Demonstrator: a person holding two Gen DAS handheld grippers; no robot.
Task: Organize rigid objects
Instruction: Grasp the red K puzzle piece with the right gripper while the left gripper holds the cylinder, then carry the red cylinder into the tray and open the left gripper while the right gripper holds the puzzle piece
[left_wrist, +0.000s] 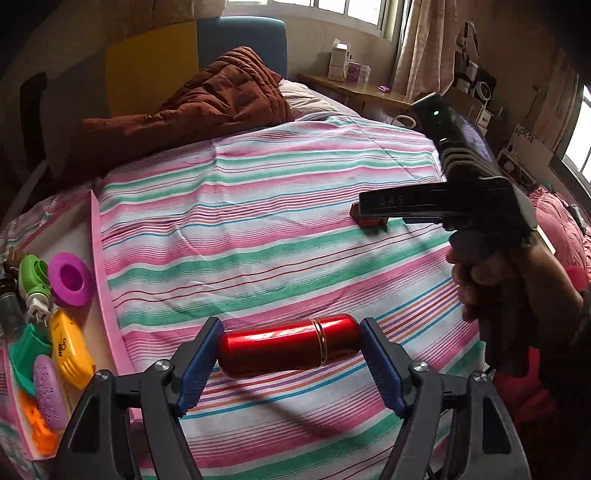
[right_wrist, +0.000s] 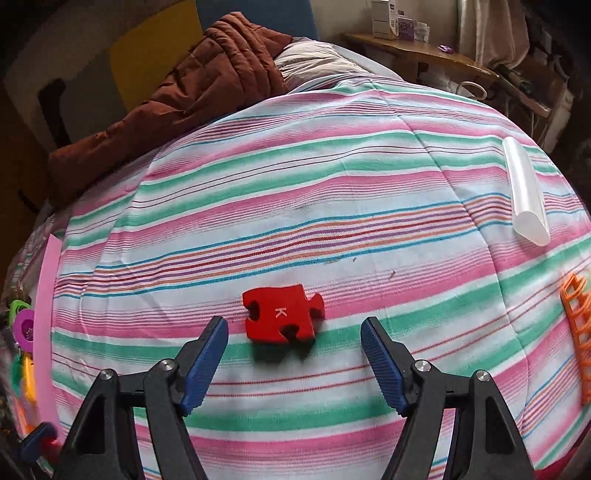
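Left gripper (left_wrist: 288, 349) clamped red metallic capsule (left_wrist: 288, 345) end to end between blue pads, above striped bedspread (left_wrist: 258, 206). Right gripper (right_wrist: 294, 345) stood released, jaws wide, nothing gripped; red puzzle piece (right_wrist: 282, 314) marked K lay flat on bedspread just beyond fingertips. Pink-rimmed tray (left_wrist: 107, 280) at left edge held coloured plastic items, possibly toys. White tube (right_wrist: 526, 195) lay well apart.

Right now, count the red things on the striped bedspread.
2. The red cylinder is clamped end to end by the left gripper; the red puzzle piece lies ahead of the open right gripper. Others may be hidden.
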